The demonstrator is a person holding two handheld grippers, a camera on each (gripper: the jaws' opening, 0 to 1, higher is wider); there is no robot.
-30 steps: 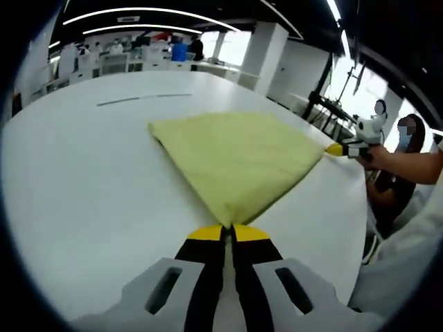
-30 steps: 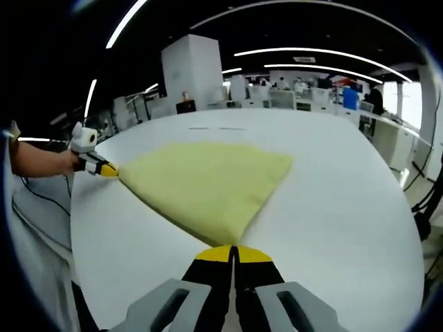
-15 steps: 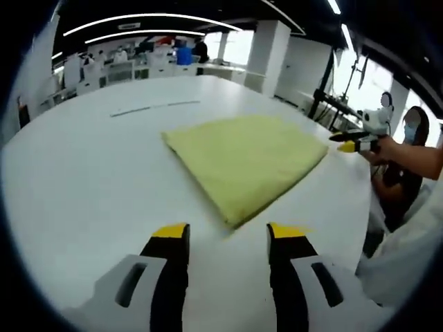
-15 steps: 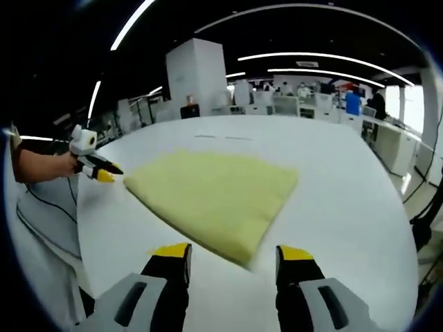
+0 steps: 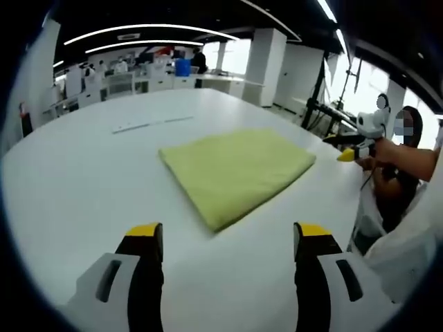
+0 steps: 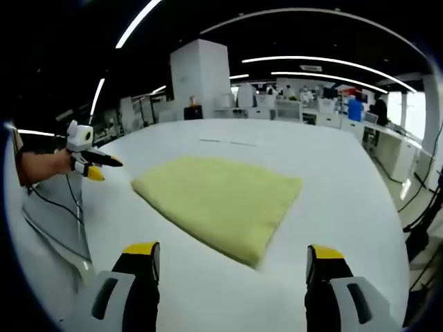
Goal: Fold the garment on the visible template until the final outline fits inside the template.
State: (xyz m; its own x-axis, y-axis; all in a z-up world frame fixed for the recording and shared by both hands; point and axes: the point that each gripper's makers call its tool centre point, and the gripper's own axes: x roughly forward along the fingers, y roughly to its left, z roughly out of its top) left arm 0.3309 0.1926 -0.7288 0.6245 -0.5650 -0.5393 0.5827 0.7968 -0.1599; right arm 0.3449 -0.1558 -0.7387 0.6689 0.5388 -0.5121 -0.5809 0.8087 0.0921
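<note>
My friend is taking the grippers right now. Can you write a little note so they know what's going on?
Left gripper: open, holding nothing, hanging above the table near the cloth's closest corner.
Right gripper: open, holding nothing, at the next corner along.
Cloth: yellow, folded, lying flat on the white table, touched by neither gripper.
Done: cloth looks folded and let go.
Left: I can't make out a template outline under the cloth, so check that it fits; fold again if it doesn't.

Long ceiling lights shine bright on the white counter. The windows glare. Edges bend and go dark. Far things look blurry.
</note>
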